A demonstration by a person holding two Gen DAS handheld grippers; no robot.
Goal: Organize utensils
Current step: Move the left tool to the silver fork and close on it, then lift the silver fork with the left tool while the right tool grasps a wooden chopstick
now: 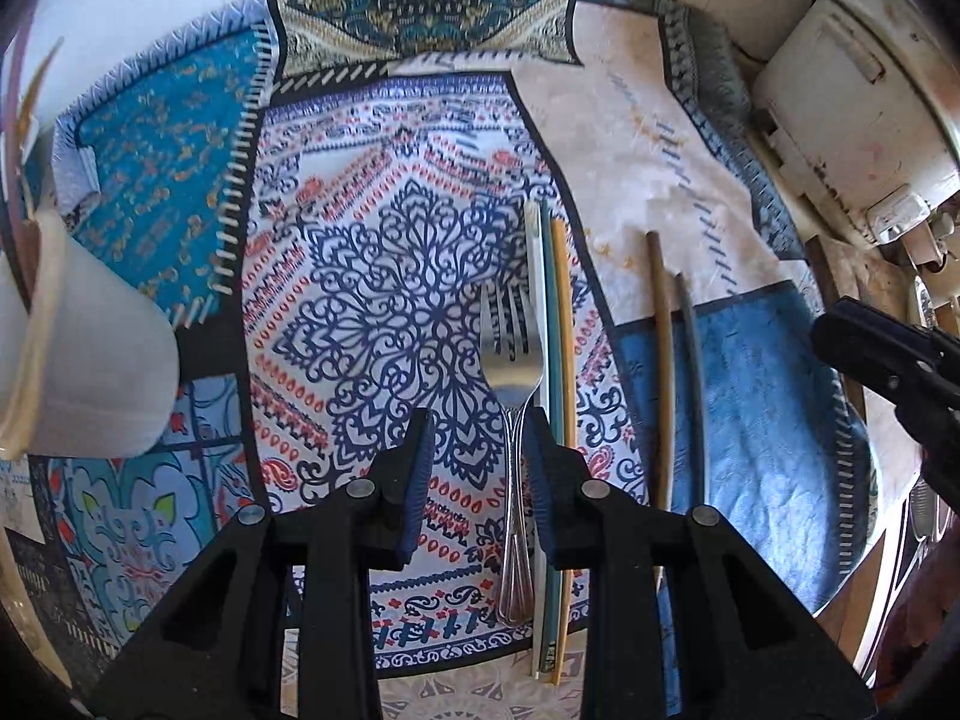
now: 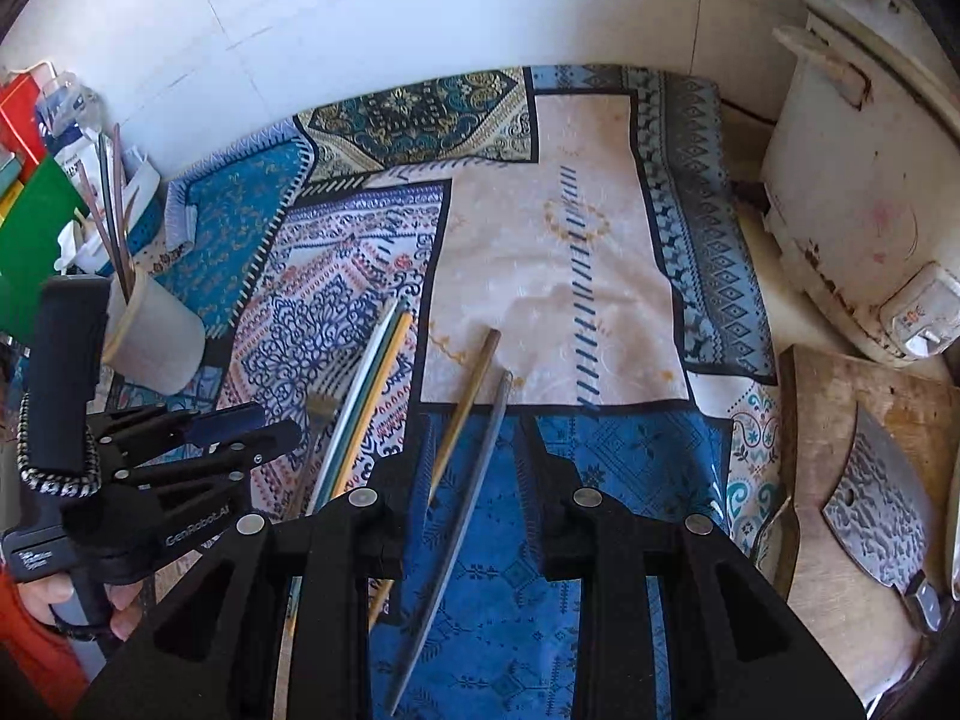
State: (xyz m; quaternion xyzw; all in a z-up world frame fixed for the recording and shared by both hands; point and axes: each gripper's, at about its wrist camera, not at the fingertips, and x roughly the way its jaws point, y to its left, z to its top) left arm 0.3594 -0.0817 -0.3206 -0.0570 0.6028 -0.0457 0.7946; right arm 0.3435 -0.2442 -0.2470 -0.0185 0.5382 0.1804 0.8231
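Two grippers are held over a patterned cloth (image 1: 384, 276). The left gripper (image 1: 480, 438) is narrowly parted astride a fork's (image 1: 511, 360) neck, unpinched. The right gripper (image 2: 474, 450), equally narrow, straddles a brown chopstick (image 2: 465, 408) and a grey chopstick (image 2: 474, 480). Three coloured chopsticks (image 1: 555, 330) lie beside the fork; a white cup (image 1: 90, 360) stands left.

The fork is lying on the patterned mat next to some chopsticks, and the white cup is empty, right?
Almost. The fork does lie on the patterned mat beside the chopsticks, but the white cup is not empty: the right wrist view shows several thin sticks standing in it.
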